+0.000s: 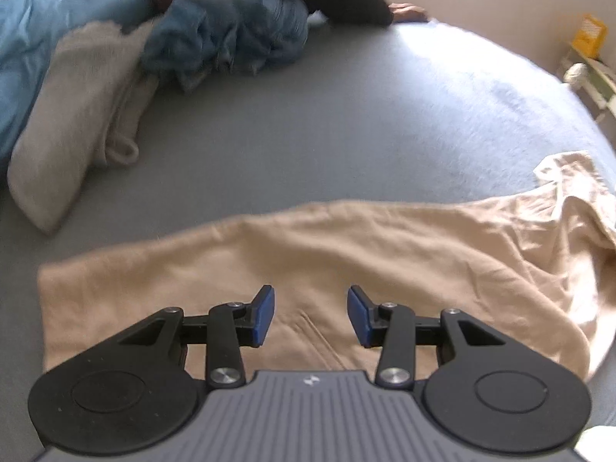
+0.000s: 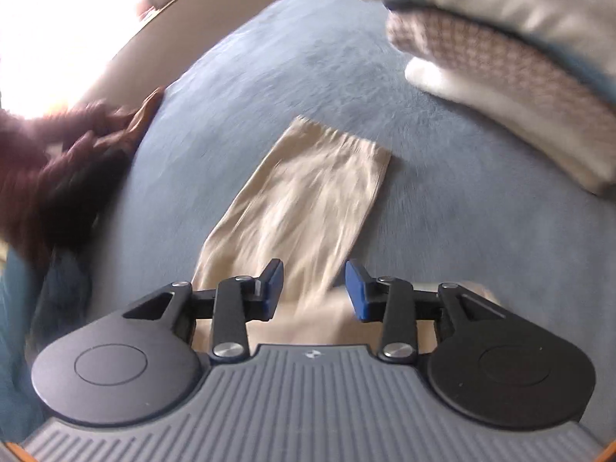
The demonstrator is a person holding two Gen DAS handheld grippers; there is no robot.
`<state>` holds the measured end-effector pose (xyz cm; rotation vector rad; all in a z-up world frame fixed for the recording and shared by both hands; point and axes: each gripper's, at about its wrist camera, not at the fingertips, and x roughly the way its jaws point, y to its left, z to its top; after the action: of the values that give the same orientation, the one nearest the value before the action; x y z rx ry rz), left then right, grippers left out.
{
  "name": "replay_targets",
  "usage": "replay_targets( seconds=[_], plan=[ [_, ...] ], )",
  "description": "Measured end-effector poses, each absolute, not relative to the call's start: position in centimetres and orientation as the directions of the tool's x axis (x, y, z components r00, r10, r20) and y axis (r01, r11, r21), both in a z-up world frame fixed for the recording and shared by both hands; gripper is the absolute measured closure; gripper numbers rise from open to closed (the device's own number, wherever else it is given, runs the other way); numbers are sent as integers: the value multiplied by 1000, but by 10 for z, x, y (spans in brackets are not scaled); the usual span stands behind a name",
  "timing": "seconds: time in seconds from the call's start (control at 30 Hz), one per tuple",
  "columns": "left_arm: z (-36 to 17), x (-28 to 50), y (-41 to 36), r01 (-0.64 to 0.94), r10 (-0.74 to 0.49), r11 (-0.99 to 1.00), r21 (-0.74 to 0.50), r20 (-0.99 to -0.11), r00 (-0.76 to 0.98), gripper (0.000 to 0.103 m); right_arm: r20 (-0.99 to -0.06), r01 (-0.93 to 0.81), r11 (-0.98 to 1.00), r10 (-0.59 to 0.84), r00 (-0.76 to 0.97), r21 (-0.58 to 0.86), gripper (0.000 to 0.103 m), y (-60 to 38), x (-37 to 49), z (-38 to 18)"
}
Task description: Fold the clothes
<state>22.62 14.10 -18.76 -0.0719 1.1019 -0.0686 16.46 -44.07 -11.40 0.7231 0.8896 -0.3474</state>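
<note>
Left wrist view has the beige garment (image 1: 308, 254) spread across the grey bedsheet (image 1: 346, 115), mostly flat on the left and rumpled at the right end. Looks like trousers to me, can't swear to it. The left gripper (image 1: 311, 315) hovers right above it with its jaws spread and nothing between them.

Right wrist view is blurry, but one long beige piece (image 2: 300, 200) (a leg, I'd guess) runs away from the camera to a straight hem. The right gripper (image 2: 313, 290) sits over its near end, jaws also parted and empty.

Handling-wise: I'd call it light, soft and floppy, probably thin cotton. It'll drape and wrinkle, nothing breakable, and it may drag on the fuzzy sheet rather than slide. Best grip is a pinch on an edge or corner, like the hem or the far-left corner, with the other gripper taking the matching edge so it lifts evenly.

Containers: none that I can see. There's just loose stuff on the bed, a grey-white cloth (image 1: 73, 115), a crumpled denim bundle (image 1: 231, 34), and a stack of folded items (image 2: 512, 69) at the far right.
</note>
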Motion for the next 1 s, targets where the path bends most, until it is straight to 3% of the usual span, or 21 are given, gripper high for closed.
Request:
replay_targets(
  seconds=[0.17,0.33,0.43,0.6,0.83,1.0],
  plan=[
    [-206,224,123,-153,28,987,-44,-900,436,64,-798,634,598,17,602,491,68,-521,221,-189],
    [-214,229,105,-195,139,979,62,-902,408,64,-778,597,587,93,622,547,68,-554,247,-228],
    [-217,234,100,-217,170,972,90,-907,385,64,-745,566,572,124,656,594,70,-558,249,-238],
    [-219,242,97,-233,200,965,121,-913,356,63,-697,536,551,121,707,639,89,-554,244,-247],
    [-215,248,91,-240,221,960,145,-920,324,63,-683,545,578,30,730,607,91,-550,224,-226],
    [-214,249,90,-240,228,958,155,-921,316,63,-727,612,555,-19,686,563,91,-563,194,-226]
  ],
)
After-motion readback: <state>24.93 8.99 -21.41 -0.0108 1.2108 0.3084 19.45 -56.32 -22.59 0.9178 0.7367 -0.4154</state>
